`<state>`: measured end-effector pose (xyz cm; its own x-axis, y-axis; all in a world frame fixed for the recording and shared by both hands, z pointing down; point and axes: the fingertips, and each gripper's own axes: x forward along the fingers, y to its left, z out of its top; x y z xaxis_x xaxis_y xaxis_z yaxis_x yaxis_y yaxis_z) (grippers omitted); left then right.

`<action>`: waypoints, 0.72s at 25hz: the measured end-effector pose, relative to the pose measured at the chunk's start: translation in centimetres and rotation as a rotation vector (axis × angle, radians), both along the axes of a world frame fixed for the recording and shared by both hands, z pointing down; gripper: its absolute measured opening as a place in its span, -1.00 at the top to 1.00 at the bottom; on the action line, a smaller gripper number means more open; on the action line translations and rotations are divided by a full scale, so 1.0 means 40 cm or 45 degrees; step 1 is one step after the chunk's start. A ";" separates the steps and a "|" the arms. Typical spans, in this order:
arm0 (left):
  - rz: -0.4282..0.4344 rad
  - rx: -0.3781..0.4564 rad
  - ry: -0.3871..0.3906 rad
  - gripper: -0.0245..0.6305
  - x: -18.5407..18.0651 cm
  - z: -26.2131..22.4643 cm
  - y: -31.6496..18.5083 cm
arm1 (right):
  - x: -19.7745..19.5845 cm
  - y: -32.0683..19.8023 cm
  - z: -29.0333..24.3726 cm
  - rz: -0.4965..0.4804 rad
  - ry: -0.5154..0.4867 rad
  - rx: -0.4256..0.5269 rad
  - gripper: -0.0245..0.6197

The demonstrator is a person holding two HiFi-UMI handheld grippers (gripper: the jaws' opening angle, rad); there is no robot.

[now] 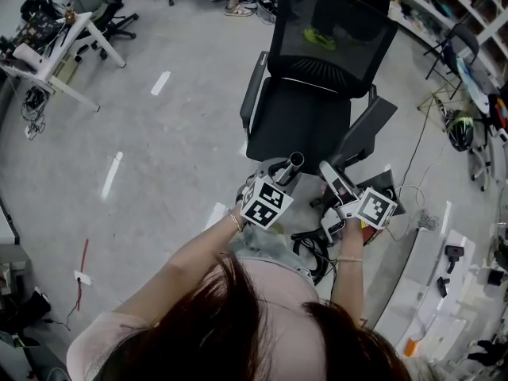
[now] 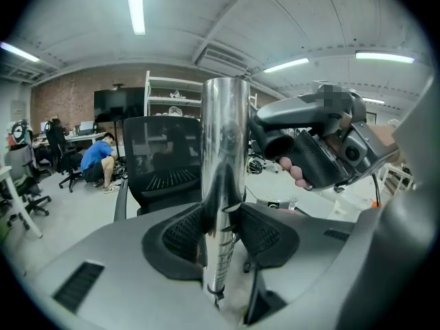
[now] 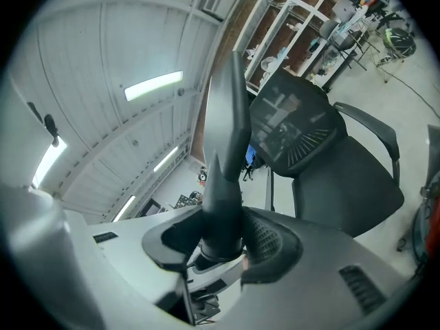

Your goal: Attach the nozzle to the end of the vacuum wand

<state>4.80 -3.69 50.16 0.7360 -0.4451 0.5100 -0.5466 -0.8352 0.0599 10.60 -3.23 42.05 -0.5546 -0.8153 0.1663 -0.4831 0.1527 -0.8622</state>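
Note:
In the head view my left gripper (image 1: pixel 280 182) is shut on a shiny metal vacuum wand (image 1: pixel 292 165), whose open end points up toward the chair. In the left gripper view the wand (image 2: pixel 223 150) stands upright between the pads. My right gripper (image 1: pixel 348 200) is shut on a dark tapered nozzle (image 1: pixel 332 181), a short way right of the wand's end and apart from it. The right gripper view shows the nozzle (image 3: pixel 225 184) clamped at its wide base, narrow tip pointing away. In the left gripper view the right gripper (image 2: pixel 323 146) and a hand hover just right of the wand's top.
A black mesh office chair (image 1: pixel 317 94) stands directly ahead. Cables and dark vacuum parts (image 1: pixel 317 240) lie on the floor by my feet. A white table (image 1: pixel 59 54) is at far left, a cluttered bench (image 1: pixel 444 292) at right. A person in blue (image 2: pixel 96 160) crouches far off.

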 end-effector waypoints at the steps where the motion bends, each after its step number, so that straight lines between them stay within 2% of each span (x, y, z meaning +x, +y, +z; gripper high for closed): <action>1: 0.004 0.000 -0.001 0.44 0.002 0.001 0.002 | 0.001 0.000 -0.008 0.003 0.006 0.010 0.35; 18: 0.040 -0.014 -0.009 0.44 0.017 0.006 0.003 | -0.033 -0.030 -0.092 -0.003 0.087 0.123 0.35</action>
<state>5.49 -3.56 50.41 0.7461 -0.4159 0.5199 -0.5205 -0.8513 0.0659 9.28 -4.43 38.38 -0.5466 -0.8281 0.1248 -0.5400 0.2346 -0.8083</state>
